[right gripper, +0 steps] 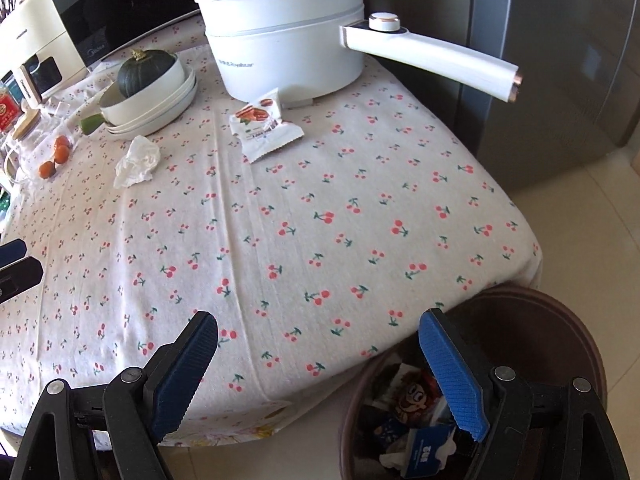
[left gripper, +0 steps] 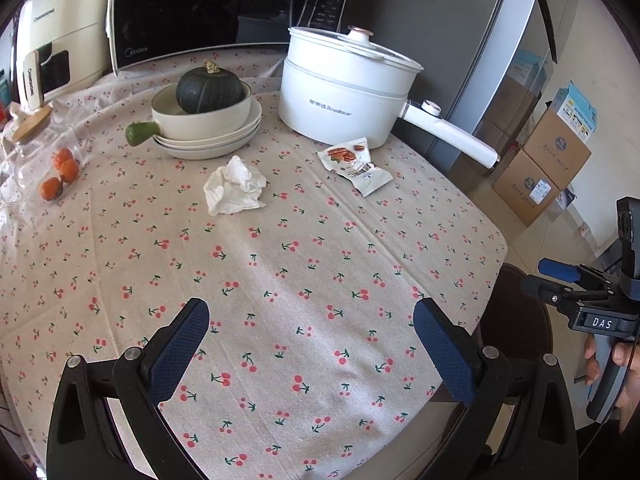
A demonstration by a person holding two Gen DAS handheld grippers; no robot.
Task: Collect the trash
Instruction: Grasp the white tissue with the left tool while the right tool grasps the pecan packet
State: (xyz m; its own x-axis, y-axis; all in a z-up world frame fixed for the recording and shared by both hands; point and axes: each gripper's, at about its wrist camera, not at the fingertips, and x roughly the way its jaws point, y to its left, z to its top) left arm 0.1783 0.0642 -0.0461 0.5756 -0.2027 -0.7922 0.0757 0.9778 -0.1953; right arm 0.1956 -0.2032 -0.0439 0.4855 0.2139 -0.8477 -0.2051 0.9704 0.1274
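Observation:
A crumpled white tissue (left gripper: 234,187) lies on the cherry-print tablecloth, left of a white snack wrapper (left gripper: 354,165) with a nut picture. Both also show in the right wrist view, the tissue (right gripper: 136,161) and the wrapper (right gripper: 264,130). My left gripper (left gripper: 311,350) is open and empty, hovering over the near part of the table, well short of both. My right gripper (right gripper: 318,376) is open and empty at the table's near right corner, above a brown trash bin (right gripper: 560,320) that holds wrappers and paper. The right gripper also appears in the left wrist view (left gripper: 560,272).
A white electric pot (left gripper: 344,88) with a long handle (right gripper: 432,56) stands behind the wrapper. A green squash in stacked bowls (left gripper: 208,120), a glass jar with oranges (left gripper: 52,164), a microwave (left gripper: 192,12) and a cream appliance (left gripper: 56,40) line the back. Cardboard boxes (left gripper: 548,168) stand on the floor.

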